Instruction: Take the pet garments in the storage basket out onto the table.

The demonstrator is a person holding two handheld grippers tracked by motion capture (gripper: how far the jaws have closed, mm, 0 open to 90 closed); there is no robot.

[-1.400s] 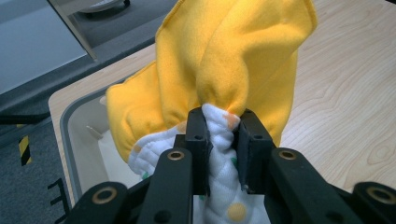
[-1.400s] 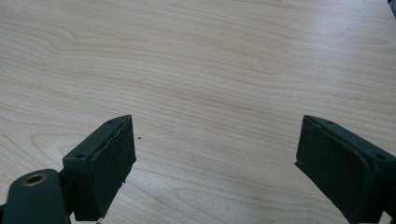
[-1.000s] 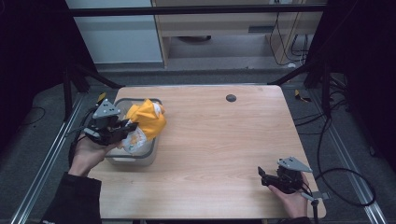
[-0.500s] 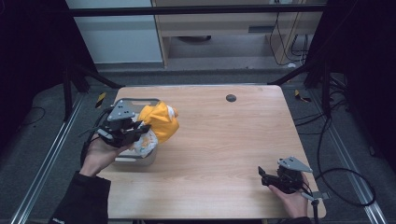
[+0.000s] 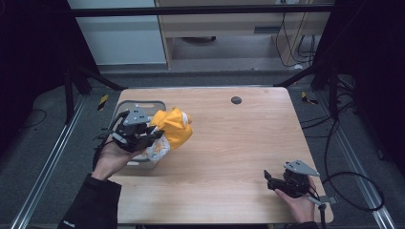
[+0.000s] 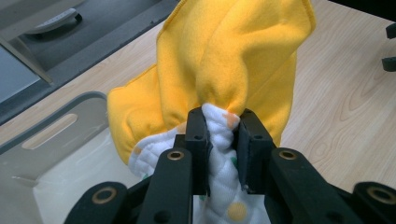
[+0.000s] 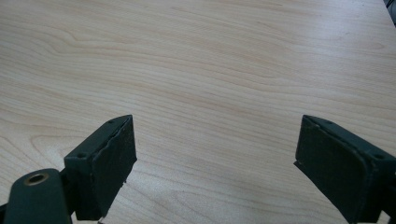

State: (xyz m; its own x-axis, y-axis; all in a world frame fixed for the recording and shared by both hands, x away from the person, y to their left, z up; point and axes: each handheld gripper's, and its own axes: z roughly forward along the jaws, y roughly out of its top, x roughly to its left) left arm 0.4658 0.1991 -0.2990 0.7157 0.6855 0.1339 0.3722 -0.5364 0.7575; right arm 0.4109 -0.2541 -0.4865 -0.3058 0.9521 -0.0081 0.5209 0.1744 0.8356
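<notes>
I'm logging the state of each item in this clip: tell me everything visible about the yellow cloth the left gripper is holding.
The yellow cloth looks like soft fleece with a stitched hem, backed or bundled with white quilted fabric bearing yellow dots. The left gripper has its jaws shut on a bunched fold where both layers meet, so the cloth is crumpled, not spread flat. In the high view it hangs over the right edge of the grey bin, partly above the wooden table. Whether its lower part touches the bin cannot be told.

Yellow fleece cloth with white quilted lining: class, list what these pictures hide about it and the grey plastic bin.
- Yellow fleece cloth: its lower end, left gripper view, hidden behind the left tool.
- Grey plastic bin: its inside, high view, covered by cloth and hand.
- White quilted lining: dot pattern, high view, too small.
</notes>
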